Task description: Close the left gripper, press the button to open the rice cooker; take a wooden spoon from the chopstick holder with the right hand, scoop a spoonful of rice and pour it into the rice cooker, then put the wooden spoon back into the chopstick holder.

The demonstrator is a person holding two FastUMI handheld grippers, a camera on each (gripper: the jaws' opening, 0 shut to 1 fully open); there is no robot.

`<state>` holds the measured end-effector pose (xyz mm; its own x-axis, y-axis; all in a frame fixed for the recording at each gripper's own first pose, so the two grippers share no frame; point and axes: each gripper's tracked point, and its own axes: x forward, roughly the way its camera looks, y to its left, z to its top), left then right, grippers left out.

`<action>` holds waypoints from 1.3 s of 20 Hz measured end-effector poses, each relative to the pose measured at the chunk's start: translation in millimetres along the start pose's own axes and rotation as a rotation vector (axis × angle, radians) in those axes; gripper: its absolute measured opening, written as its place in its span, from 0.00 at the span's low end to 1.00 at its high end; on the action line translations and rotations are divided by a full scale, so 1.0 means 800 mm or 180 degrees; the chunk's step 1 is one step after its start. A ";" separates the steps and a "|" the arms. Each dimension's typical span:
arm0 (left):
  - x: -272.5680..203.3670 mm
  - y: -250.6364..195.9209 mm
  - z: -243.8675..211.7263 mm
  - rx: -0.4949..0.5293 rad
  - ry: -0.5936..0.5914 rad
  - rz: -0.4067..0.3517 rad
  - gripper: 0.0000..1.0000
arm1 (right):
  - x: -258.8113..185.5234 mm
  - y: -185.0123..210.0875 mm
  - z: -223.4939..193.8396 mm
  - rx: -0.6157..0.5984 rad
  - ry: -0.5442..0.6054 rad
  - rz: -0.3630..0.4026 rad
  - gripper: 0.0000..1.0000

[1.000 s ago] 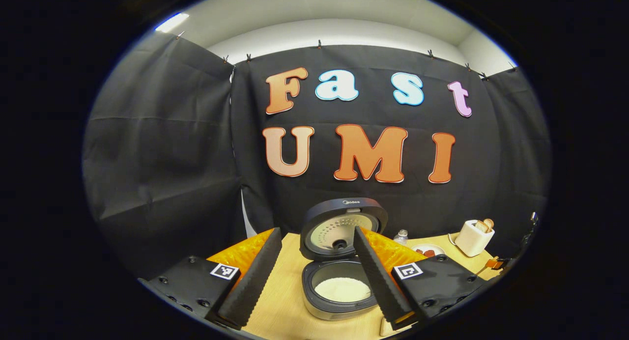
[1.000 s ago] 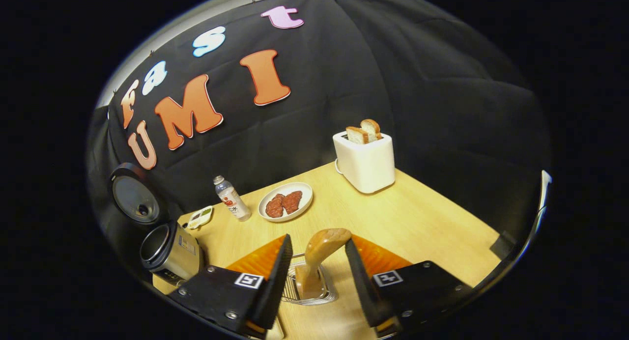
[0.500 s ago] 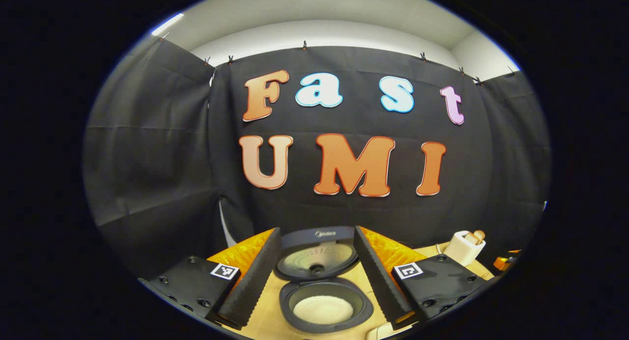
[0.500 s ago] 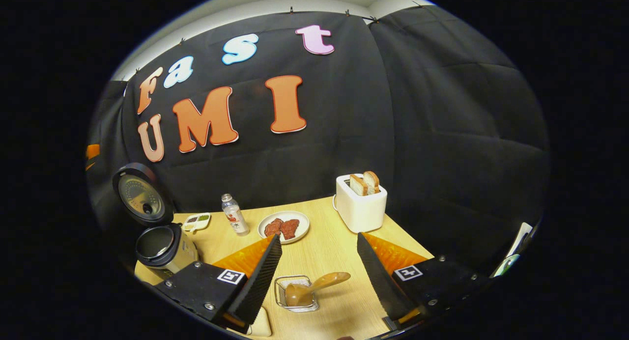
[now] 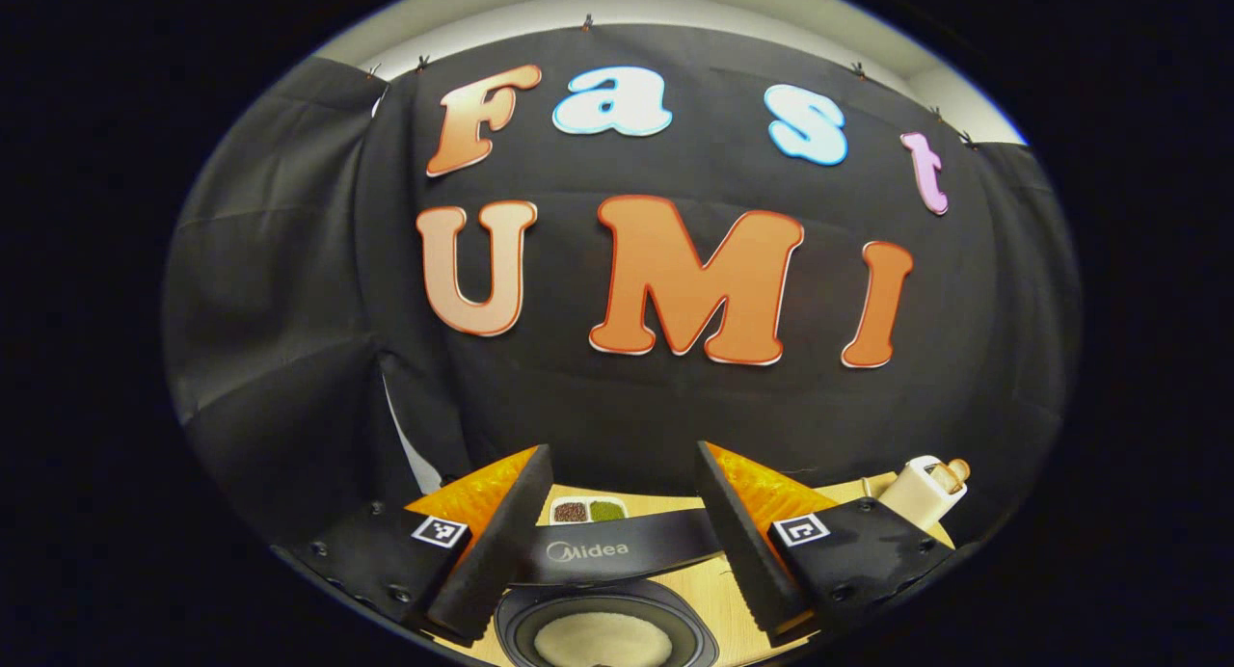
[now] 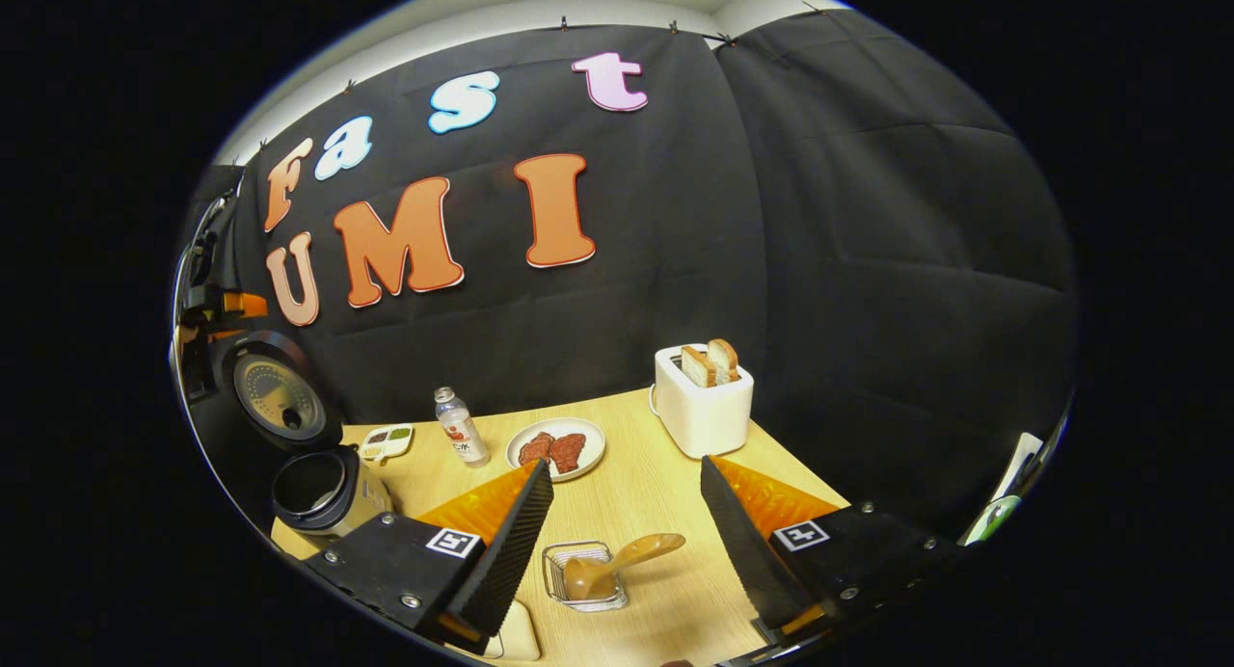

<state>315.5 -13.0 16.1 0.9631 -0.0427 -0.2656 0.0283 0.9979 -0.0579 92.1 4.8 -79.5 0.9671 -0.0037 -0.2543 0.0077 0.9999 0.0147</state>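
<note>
While the wooden spoon lies in the chopstick holder, both grippers gape wide, empty.

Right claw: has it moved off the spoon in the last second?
Yes. The right claw, open, has backed up and away from the spoon, which leans in the holder, smaller than before.

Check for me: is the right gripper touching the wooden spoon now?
Apart. The right gripper view shows the right gripper open, the wooden spoon resting in the chopstick holder with bare table between it and either finger.
</note>
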 end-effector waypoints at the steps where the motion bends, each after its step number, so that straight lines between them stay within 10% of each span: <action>1: -0.001 0.005 -0.004 0.0059 -0.0001 0.0076 0.97 | -0.002 -0.003 0.001 -0.0014 -0.0019 -0.0019 0.95; 26: -0.119 -0.014 -0.264 0.0198 0.0158 0.0049 0.96 | -0.003 -0.001 -0.005 0.0069 0.0084 0.0052 0.95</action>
<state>167.2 -30.0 -161.4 0.9492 -0.0283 -0.3135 0.0318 0.9995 0.0061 89.1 4.5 -82.8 0.9601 0.0134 -0.2793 -0.0023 0.9992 0.0400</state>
